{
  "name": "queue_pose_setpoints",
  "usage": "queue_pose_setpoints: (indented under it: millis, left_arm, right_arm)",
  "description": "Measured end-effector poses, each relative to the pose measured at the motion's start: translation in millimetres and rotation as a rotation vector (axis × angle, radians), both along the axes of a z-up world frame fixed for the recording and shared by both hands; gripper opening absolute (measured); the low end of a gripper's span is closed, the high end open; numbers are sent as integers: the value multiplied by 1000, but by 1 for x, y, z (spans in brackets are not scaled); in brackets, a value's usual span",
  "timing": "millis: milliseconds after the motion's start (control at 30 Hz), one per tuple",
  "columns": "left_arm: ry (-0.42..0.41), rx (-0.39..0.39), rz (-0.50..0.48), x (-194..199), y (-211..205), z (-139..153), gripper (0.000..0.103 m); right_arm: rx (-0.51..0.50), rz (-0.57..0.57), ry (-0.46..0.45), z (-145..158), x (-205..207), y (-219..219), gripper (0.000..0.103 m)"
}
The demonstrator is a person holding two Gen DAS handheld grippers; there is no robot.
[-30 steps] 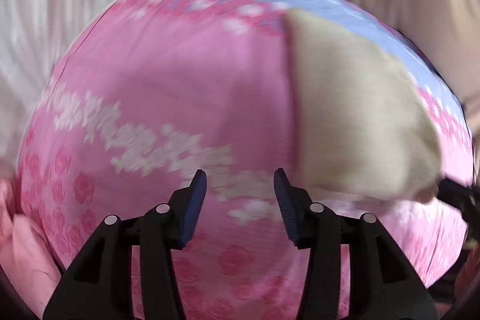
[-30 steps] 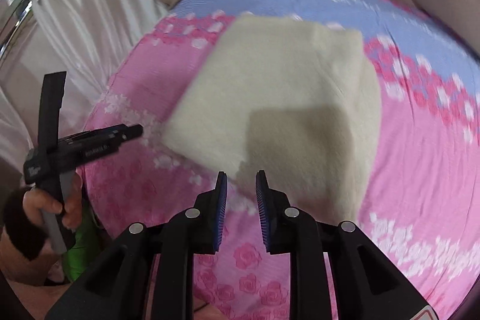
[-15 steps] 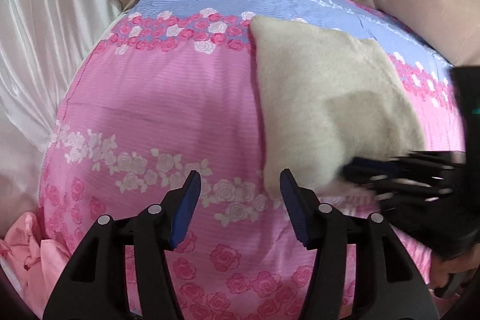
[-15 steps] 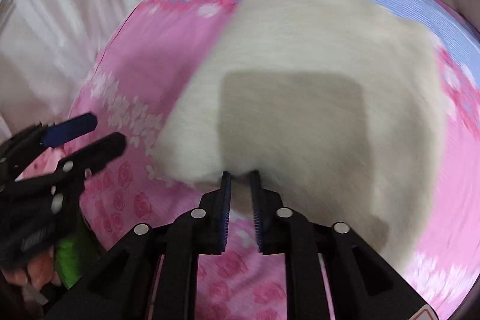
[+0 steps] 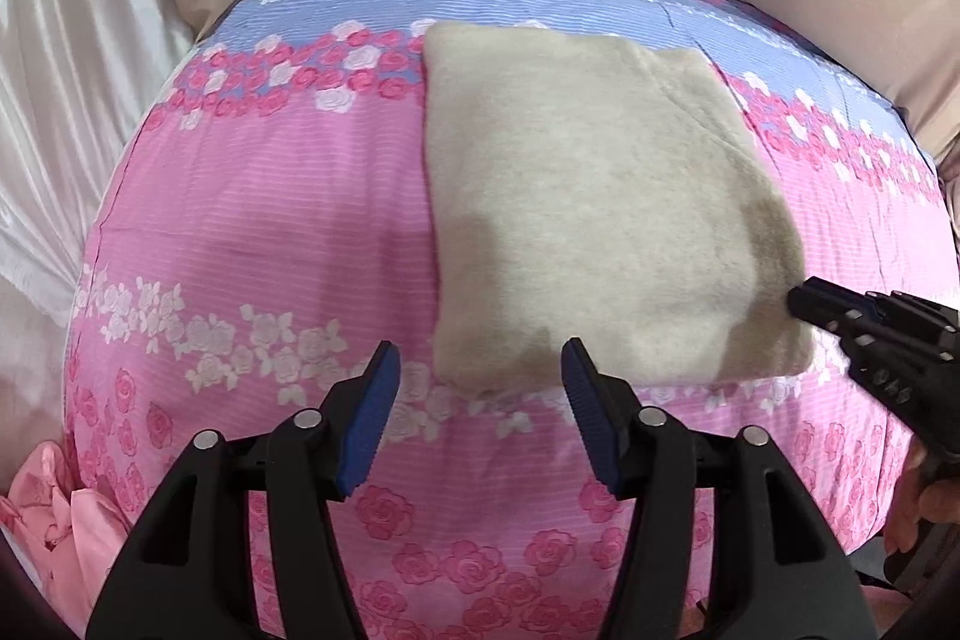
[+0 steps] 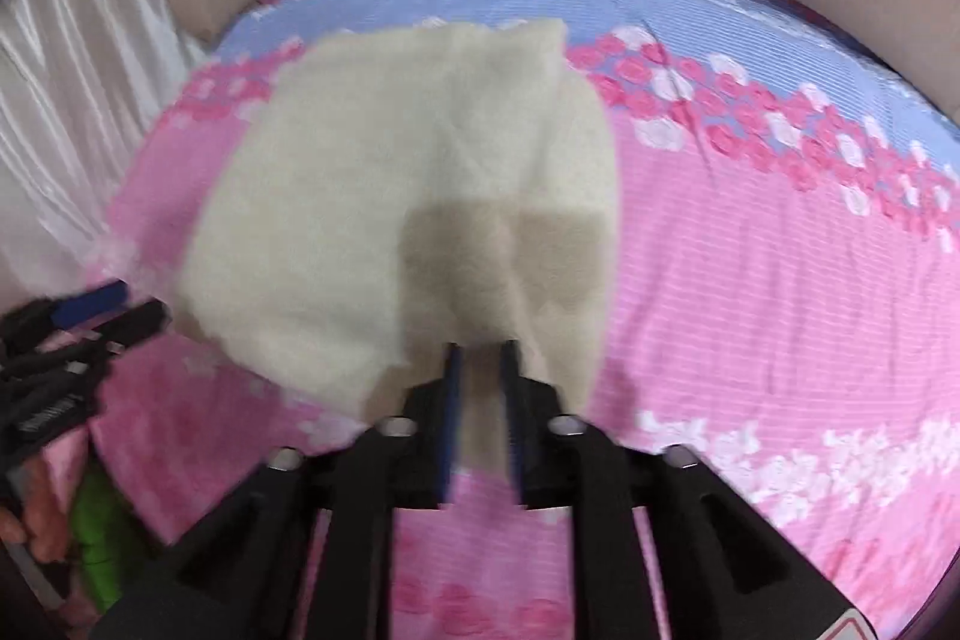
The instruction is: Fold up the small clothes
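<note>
One cream cloth (image 5: 600, 220) on the bedspread (image 5: 270, 220); left gripper (image 5: 477, 415) opening empty, right gripper (image 6: 480, 388) loosening around its edge.

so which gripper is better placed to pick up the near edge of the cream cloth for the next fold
Right, probably. The right gripper sits at the cream cloth's near edge with fabric between its just-opening jaws. The left gripper hangs open and empty over the pink bedsheet, just short of the cloth's corner.

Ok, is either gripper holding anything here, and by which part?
The left gripper is open and empty. The cream cloth has its near edge between the jaws of the right gripper, which have just been opening; whether they grip it cannot be told.
</note>
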State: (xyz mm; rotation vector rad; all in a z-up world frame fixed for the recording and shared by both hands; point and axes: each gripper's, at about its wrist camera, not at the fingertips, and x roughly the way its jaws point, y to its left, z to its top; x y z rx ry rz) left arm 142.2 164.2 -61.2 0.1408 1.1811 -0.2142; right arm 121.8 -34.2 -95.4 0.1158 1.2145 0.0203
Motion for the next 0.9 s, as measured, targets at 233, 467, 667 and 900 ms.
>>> queue_pose_setpoints:
  millis: [233,467,667,900]
  left_arm:
    - [-134,-12,27,-16,-16,12,90]
    - [-181,-32,14,-31,-28,11,91]
    - [-178,-19,-31,-48,-51,8,91]
    - [-163,-25,-34,-63,-66,8,91]
  right_arm:
    - [-16,-122,-219,41,-54,-14,64]
    - [-63,-109,-283,46,-70,-10,75]
    - [-52,-142,-259,44,-81,-22,75]
    - [-41,-166,-247,41,-91,-35,75]
